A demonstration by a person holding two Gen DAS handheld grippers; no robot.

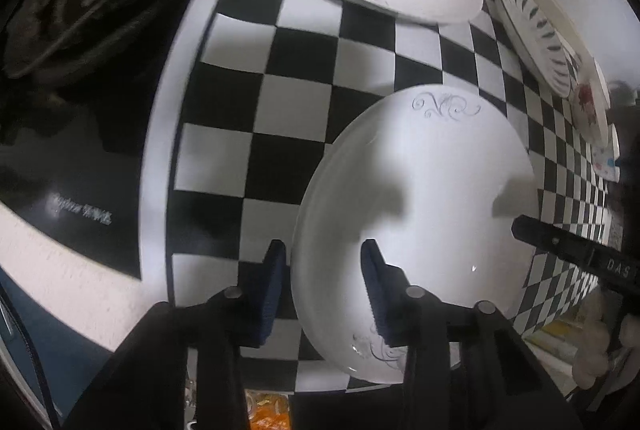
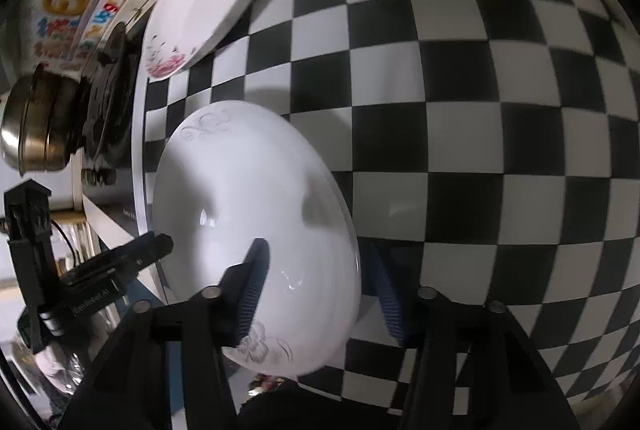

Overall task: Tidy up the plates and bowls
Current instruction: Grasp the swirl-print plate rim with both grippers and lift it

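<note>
White scroll-pattern plate [image 1: 420, 230] flat on checkered table [image 1: 280, 101]. Left claw [image 1: 324, 290] and right claw [image 2: 316, 290] straddle opposite rims, not visibly clamped. Risk: uneven closing tips plate, glazed rim slips out

Glossy ceramic plate [image 1: 420, 213]; ribbed blue fingers [image 1: 274, 294]; brassy metal pot [image 2: 36, 125].

Both tongs are matte black plastic: the left tongs [image 1: 324, 290] and right tongs [image 2: 316, 290] carry ribbed dark-blue pads [image 1: 272, 294], round silver pivot pins [image 2: 211, 292], and small white lettering [image 1: 618, 265] along one side.
</note>
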